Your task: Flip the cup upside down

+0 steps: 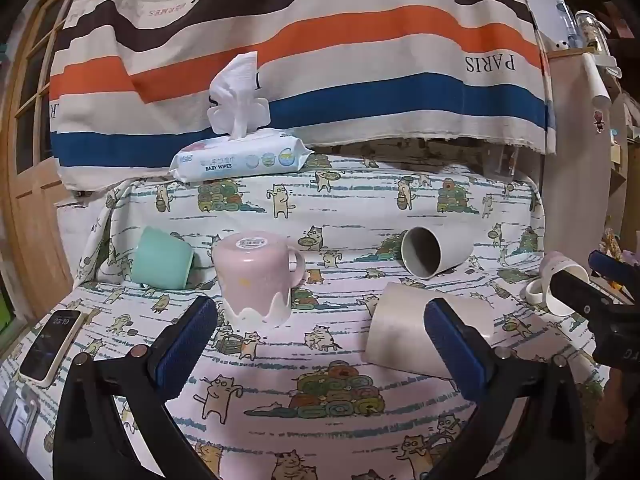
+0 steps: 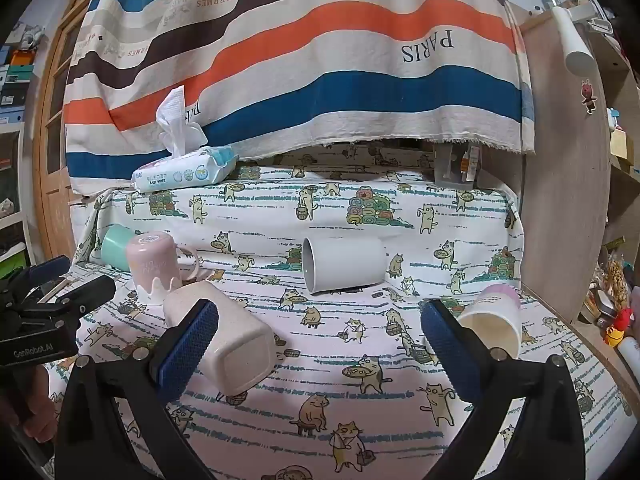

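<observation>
Several cups are on the cat-print cloth. A pink mug (image 1: 256, 276) (image 2: 154, 264) stands upside down at the left. A beige cup (image 1: 416, 332) (image 2: 224, 340) lies on its side in the middle. A white cup (image 1: 434, 252) (image 2: 342, 264) lies on its side behind it. A mint cup (image 1: 162, 258) (image 2: 114, 246) lies tipped at the far left. A pink-and-white cup (image 2: 494, 320) (image 1: 564, 284) lies on its side at the right. My left gripper (image 1: 320, 340) (image 2: 70, 280) is open and empty before the beige cup. My right gripper (image 2: 320, 344) (image 1: 592, 276) is open and empty, between the beige and pink-and-white cups.
A baby wipes pack (image 1: 240, 160) (image 2: 186, 172) sits on the raised back ledge under a striped hanging cloth (image 1: 320, 60). A phone (image 1: 52, 344) lies at the left edge. A wooden panel (image 2: 568, 200) and cluttered shelves stand at the right.
</observation>
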Action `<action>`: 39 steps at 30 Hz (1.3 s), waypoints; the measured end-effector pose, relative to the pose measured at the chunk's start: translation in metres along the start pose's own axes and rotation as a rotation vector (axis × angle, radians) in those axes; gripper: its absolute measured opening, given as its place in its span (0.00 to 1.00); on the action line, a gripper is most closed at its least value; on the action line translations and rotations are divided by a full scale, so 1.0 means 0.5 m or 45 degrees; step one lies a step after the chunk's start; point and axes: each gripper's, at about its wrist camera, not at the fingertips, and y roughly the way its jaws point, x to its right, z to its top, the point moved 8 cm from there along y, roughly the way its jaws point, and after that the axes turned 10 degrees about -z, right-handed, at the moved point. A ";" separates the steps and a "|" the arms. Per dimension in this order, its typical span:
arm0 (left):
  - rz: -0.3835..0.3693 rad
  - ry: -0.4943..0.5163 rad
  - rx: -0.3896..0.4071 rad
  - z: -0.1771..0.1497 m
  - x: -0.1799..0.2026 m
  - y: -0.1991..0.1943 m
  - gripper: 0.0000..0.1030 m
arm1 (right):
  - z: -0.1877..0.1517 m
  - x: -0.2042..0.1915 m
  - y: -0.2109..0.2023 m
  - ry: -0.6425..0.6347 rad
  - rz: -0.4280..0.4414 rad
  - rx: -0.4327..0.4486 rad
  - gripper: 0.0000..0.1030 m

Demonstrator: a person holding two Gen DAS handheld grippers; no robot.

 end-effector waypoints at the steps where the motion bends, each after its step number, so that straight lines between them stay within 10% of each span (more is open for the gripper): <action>1: -0.004 0.003 0.000 0.000 0.000 0.000 1.00 | 0.000 0.000 0.000 -0.003 -0.001 -0.001 0.99; 39: 0.026 0.010 0.001 0.002 -0.005 -0.001 1.00 | 0.001 0.001 0.002 0.003 0.001 -0.004 0.99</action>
